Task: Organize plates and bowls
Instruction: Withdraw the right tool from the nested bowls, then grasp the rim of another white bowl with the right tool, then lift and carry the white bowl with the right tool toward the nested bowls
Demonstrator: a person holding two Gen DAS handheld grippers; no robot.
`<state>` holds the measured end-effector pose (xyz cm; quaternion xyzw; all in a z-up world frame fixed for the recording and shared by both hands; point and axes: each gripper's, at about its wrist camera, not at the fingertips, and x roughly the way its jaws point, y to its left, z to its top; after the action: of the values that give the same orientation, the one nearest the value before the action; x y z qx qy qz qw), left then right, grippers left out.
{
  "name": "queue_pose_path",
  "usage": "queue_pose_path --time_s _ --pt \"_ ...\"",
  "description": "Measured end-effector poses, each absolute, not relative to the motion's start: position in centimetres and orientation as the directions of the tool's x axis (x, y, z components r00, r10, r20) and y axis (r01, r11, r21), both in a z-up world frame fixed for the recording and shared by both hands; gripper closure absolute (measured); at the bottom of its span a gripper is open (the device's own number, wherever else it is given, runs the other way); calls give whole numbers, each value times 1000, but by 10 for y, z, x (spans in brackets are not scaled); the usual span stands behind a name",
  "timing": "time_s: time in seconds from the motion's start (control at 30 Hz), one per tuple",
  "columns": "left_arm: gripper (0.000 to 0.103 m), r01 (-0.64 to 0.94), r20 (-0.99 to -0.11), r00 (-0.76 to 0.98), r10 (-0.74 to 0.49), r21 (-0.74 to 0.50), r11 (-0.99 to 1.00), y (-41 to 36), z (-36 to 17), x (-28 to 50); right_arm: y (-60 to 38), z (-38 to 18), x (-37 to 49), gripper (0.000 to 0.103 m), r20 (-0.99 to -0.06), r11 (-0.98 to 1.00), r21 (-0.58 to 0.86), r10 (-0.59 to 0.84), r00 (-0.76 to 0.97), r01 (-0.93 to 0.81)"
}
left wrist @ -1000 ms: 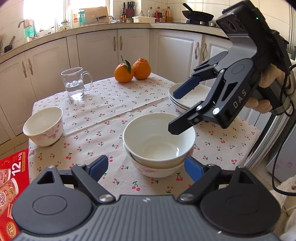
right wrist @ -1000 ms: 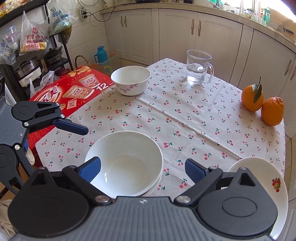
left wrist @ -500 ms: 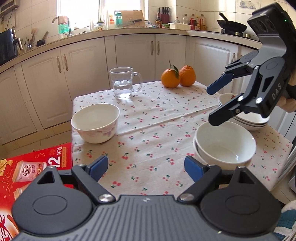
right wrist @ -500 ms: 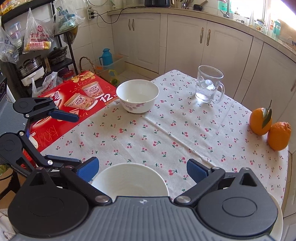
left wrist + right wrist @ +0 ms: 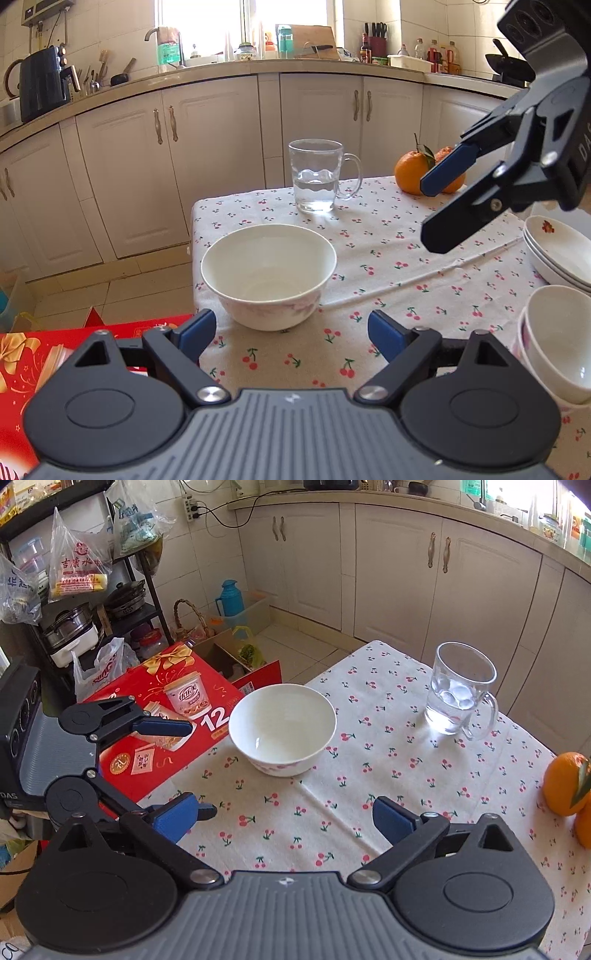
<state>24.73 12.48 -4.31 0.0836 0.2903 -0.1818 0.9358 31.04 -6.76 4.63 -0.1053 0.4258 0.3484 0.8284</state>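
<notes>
Bowl (image 5: 269, 275) alone by the table's near corner, both grippers apart and empty
Left gripper (image 5: 291, 332) sits just short of it, jaws wide: straddle one wall at the rim, clamp, lift clear before carrying to the stacked bowls (image 5: 557, 343); right gripper (image 5: 288, 818) hangs back; beyond stands the glass mug (image 5: 319, 175)

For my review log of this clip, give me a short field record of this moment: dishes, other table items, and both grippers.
lone bowl: white bowl, upright, empty, near the table corner
stacked bowls: nested pair at the left view's right edge
plates: stack behind the stacked bowls
other items: glass mug with water; two oranges
left gripper: open, empty, facing the lone bowl
right gripper: open, empty, above the tablecloth
</notes>
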Motion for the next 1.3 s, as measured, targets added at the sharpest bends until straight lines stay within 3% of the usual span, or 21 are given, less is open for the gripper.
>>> queue_pose_path --time_s 0.5,1.0,1.3 --pt "14 345 -570 777 -267 31 938 124 -64 285 -25 6 401 5 -811 717 185 497 308 -672" --pt "15 363 -581 764 -280 28 931 125 -66 294 -9 -17 421 39 -829 715 230 500 253 -660" --pt "17 372 -582 759 -291 21 928 126 -65 293 -9 -17 419 41 -829 714 231 500 251 -662"
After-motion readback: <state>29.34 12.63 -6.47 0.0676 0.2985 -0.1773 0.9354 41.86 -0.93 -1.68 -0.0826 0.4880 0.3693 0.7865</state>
